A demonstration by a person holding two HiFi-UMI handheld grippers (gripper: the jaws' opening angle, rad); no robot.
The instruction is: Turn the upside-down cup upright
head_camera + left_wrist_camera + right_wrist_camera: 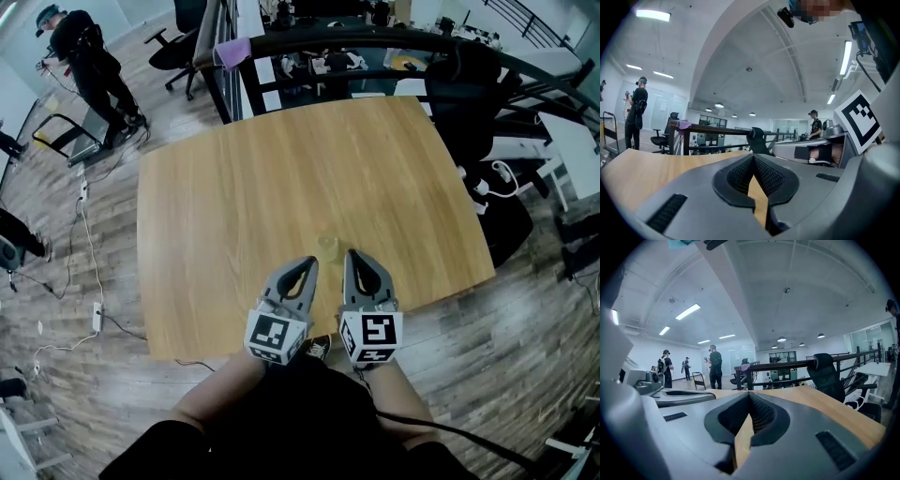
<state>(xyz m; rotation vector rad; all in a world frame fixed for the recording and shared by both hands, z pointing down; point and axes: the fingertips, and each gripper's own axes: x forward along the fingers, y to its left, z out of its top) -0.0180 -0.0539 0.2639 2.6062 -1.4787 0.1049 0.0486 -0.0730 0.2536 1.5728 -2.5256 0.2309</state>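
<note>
Here, the cup (328, 246) sits well inside the table (281, 159) edges.

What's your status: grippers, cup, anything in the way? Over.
Left gripper shut, empty. Right gripper shut, empty. Clear cup on table just ahead of both tips, orientation unclear. Nothing blocking it.

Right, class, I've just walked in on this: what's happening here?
A person holds a gripper in each hand over the near side of a wooden table. The left gripper and right gripper are both shut and empty. A small clear cup sits on the table just beyond their tips, untouched; which way up it stands is too faint to tell.
</note>
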